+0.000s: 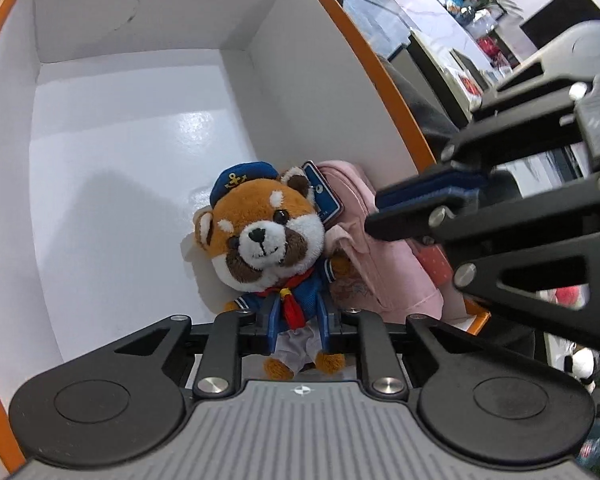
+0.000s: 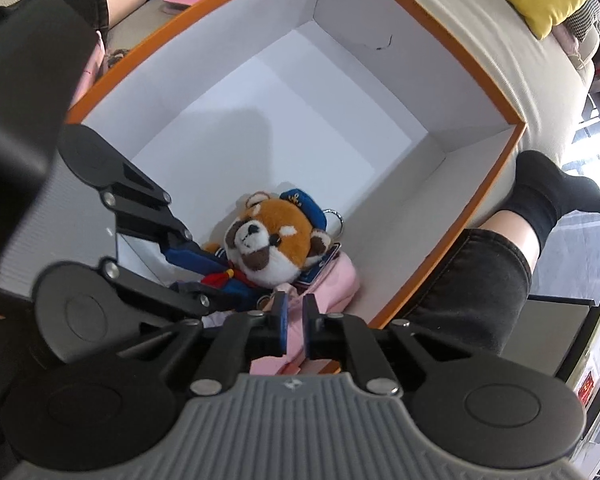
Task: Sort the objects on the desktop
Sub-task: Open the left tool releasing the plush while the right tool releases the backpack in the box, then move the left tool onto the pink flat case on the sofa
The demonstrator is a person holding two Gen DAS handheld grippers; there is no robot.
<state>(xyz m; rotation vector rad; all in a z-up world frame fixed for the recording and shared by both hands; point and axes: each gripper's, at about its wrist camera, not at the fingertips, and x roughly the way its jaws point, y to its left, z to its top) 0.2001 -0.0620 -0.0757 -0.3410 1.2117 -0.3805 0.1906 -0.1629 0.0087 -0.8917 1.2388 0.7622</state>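
The left gripper (image 1: 298, 326) is seen at six o'clock in its own view, its blue pads closed on the body of a plush red panda (image 1: 260, 236) just below the red neckerchief; the toy's legs hang beneath the fingers and its head rises toward twelve o'clock. In the right wrist view the same gripper (image 2: 214, 284) is seen entering from nine o'clock, with the plush red panda (image 2: 268, 246) clamped at the torso.

The right gripper (image 2: 294, 322) is held at six o'clock of its own view, pointing down, its pads drawn close together on a fold of a pink fabric pouch (image 2: 332, 286). In the left wrist view this gripper (image 1: 384, 208) is seen reaching in from three o'clock, its tips pressed onto the pink fabric pouch (image 1: 380, 264).

The pouch is found at three o'clock of the toy, touching it, with a blue tag (image 1: 322, 194) lying between the two.

Both things are contained in a white box with an orange rim (image 1: 140, 120), at its near corner; the rest of the floor is bare. A metal ring (image 2: 334, 218) is seen by the toy's cap.
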